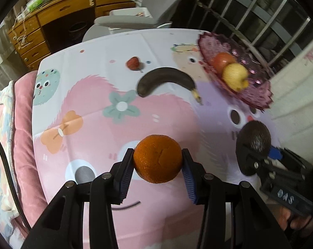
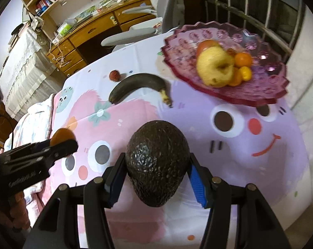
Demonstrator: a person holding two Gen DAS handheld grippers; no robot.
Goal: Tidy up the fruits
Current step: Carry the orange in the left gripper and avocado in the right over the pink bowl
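My left gripper [image 1: 157, 155] is shut on an orange [image 1: 157, 158], held above the table. An avocado [image 2: 157, 164], dark and bumpy, is clamped in my right gripper [image 2: 156, 161], which also shows at the right of the left wrist view [image 1: 254, 145]. A blackened banana [image 1: 166, 81] [image 2: 138, 85] lies on the cartoon tablecloth [image 1: 94, 145]. Beyond it sits a small red fruit [image 1: 133, 63] [image 2: 115, 75]. A purple glass fruit plate [image 2: 266, 83] [image 1: 258, 95] at the far right holds a yellow apple [image 2: 215, 68], a red fruit [image 1: 222, 60] and small oranges [image 2: 242, 59].
A grey chair [image 1: 135, 18] stands past the table's far edge, with a wooden desk [image 1: 52, 20] behind it. Window bars [image 2: 249, 10] and a white wall close the right side. Pink bedding [image 1: 21, 124] lies along the table's left edge.
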